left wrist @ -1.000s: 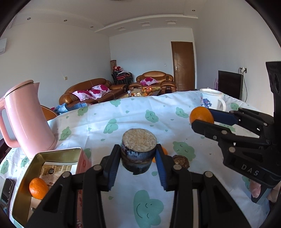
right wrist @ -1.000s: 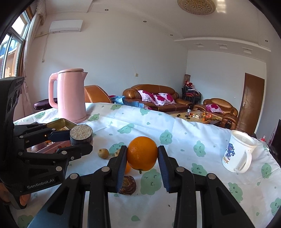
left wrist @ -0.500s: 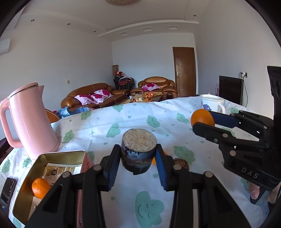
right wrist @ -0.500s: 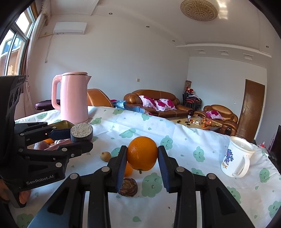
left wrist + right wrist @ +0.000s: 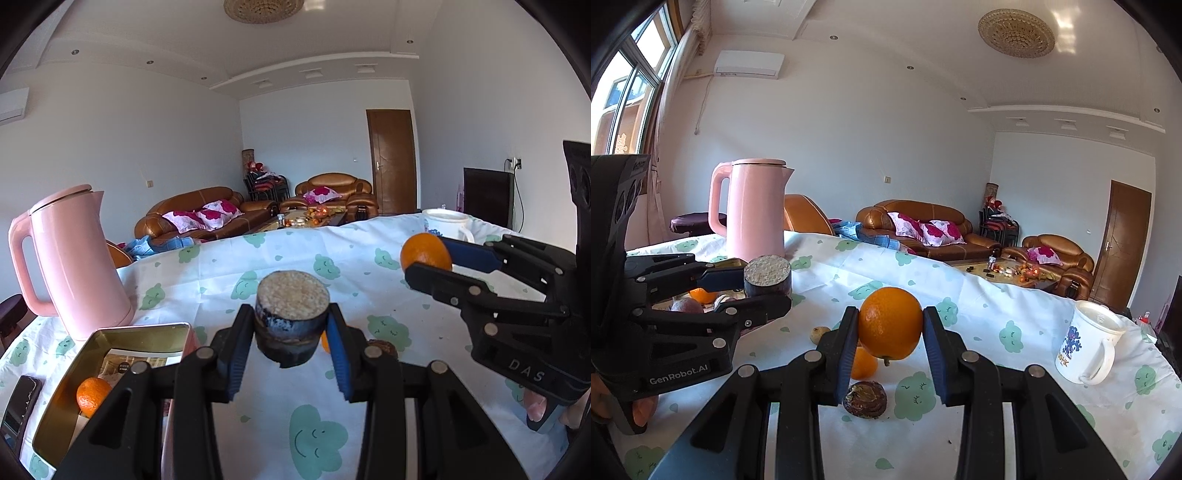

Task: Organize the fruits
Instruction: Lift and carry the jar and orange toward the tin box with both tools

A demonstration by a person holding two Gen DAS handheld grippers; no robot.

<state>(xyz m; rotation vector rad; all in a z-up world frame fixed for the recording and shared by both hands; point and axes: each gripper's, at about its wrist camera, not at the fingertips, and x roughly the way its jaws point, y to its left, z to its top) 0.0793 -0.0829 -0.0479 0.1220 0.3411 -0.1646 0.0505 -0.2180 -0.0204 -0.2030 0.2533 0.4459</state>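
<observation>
Three oranges are counted: one held orange (image 5: pixel 889 328), one on the cloth (image 5: pixel 863 363) and one in the tin (image 5: pixel 92 395). One dark cylindrical piece with a pale cut top (image 5: pixel 291 314), one dark wrinkled fruit (image 5: pixel 865 398) and one small yellowish fruit (image 5: pixel 817 334) are seen. One pink kettle (image 5: pixel 755 214), one white mug (image 5: pixel 1087 345), one gold tin (image 5: pixel 66 402) and two grippers, left (image 5: pixel 288 354) and right (image 5: pixel 890 354), are counted.

I read "GenRobot.AI" on the body of my left tongs (image 5: pixel 768 291), "DAS" on my right tongs (image 5: pixel 428 264), and "HK" on the white mug (image 5: pixel 1086 347).
</observation>
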